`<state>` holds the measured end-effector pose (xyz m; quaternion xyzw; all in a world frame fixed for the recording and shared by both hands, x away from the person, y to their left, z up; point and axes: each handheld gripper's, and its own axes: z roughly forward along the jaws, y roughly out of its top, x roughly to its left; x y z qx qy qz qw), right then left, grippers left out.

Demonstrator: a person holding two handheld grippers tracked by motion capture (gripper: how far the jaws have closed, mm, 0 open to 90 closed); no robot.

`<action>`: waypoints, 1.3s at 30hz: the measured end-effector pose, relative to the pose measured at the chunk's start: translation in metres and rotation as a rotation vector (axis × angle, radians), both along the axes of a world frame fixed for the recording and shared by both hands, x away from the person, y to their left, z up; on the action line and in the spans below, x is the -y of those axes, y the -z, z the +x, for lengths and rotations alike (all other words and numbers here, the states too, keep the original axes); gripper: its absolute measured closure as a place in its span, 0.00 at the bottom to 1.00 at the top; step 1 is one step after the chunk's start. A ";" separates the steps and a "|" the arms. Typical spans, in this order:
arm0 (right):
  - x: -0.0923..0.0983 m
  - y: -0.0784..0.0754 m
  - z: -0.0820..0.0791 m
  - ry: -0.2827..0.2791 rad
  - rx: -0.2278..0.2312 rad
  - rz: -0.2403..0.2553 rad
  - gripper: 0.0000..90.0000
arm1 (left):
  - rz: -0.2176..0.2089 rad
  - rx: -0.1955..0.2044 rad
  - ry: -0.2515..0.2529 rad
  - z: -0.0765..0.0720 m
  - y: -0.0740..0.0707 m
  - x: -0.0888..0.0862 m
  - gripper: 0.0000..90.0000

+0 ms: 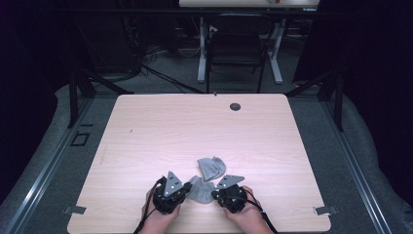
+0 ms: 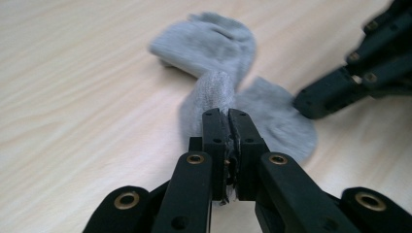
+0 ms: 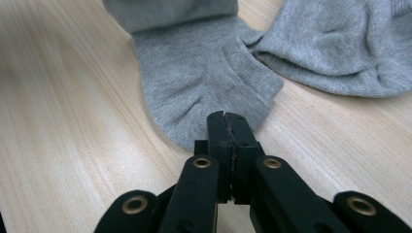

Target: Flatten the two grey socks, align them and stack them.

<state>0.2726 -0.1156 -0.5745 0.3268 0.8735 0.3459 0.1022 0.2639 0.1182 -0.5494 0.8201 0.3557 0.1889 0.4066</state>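
Pinching a grey sock (image 1: 200,189) from each side, both hand-held grippers (image 2: 228,114) (image 3: 227,116) clamp thin edges; pulling apart risks cloth slipping free onto the tabletop (image 1: 195,126).

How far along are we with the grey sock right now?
Done: both claws are closed on the grey sock, the left claw pinching a bunched fold, the right claw at the sock's edge. In hand: the sock is gripped from both sides on the table. Left: it remains twisted and crumpled, neither spread nor folded.
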 end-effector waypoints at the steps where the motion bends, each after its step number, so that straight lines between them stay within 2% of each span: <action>1: 0.000 0.000 0.000 0.000 0.000 -0.001 1.00 | -0.003 0.001 -0.024 0.003 -0.002 -0.007 0.97; 3: 0.000 0.000 0.000 0.000 0.000 -0.001 1.00 | -0.011 -0.004 -0.061 0.006 -0.002 -0.016 0.97; 4: 0.000 0.000 0.000 0.000 0.000 -0.001 1.00 | -0.022 -0.019 -0.078 0.009 -0.001 -0.022 0.96; 7: 0.000 0.000 0.000 -0.001 0.002 0.000 1.00 | -0.038 -0.046 -0.097 0.012 0.002 -0.032 0.94; 11: 0.000 0.000 0.000 0.001 0.001 -0.001 1.00 | -0.033 -0.023 -0.118 0.013 0.002 -0.036 0.88; 13: 0.000 0.000 0.000 0.000 0.000 -0.003 1.00 | -0.048 -0.018 -0.123 0.014 0.000 -0.038 0.85; 15: 0.000 0.000 0.000 0.002 0.001 0.000 1.00 | -0.059 -0.012 -0.111 0.015 0.000 -0.039 0.85; 18: 0.000 -0.003 -0.001 0.007 0.011 0.003 1.00 | -0.044 -0.005 -0.082 0.020 0.004 -0.036 0.87; 20: 0.000 -0.008 -0.003 0.033 0.066 0.053 1.00 | -0.030 -0.013 -0.056 0.025 0.009 -0.033 0.91; 23: -0.004 -0.012 -0.001 0.041 0.102 0.074 1.00 | 0.006 -0.025 -0.034 0.030 0.017 -0.027 0.95; 25: -0.008 -0.009 0.003 0.042 0.087 0.080 0.99 | 0.037 -0.034 -0.030 0.032 0.023 -0.024 0.96; 29: -0.010 -0.001 0.009 0.037 0.063 0.058 1.00 | 0.066 -0.053 -0.034 0.034 0.031 -0.024 0.98; 32: -0.010 0.003 0.008 0.034 0.045 0.024 1.00 | 0.063 -0.063 -0.036 0.033 0.033 -0.026 0.99; 39: -0.004 0.001 0.005 0.030 0.027 0.012 1.00 | 0.061 -0.078 -0.013 0.024 0.032 -0.025 0.99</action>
